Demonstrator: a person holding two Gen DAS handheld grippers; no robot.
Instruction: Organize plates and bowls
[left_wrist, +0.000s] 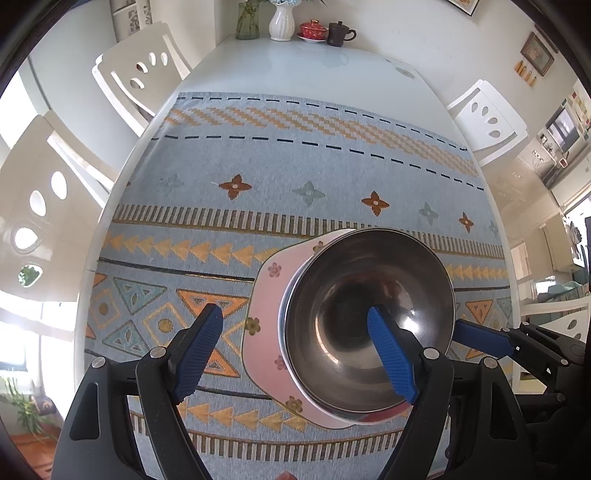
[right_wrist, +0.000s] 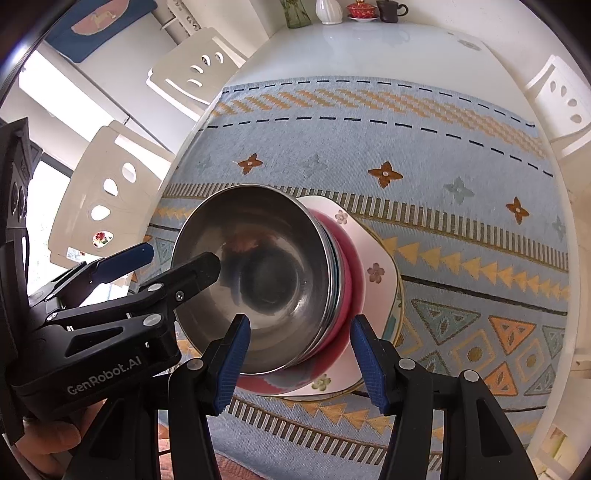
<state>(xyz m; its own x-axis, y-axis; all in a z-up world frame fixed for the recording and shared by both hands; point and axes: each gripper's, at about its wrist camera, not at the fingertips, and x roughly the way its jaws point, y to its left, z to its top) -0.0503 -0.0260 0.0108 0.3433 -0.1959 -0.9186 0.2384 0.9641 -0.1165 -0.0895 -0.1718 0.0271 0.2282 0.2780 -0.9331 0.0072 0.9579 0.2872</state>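
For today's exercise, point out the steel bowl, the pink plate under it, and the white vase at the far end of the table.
steel bowl (left_wrist: 354, 314): left wrist view, inside wall of the bowl.
pink plate (left_wrist: 269, 295): left wrist view, bare left rim.
white vase (left_wrist: 281, 23): left wrist view, ribbed body.

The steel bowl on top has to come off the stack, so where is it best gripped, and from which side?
Take the steel bowl by its thin upright rim, one finger inside and one outside. Come from above on the near side, where the rim overhangs the pink bowl and flowered plate.
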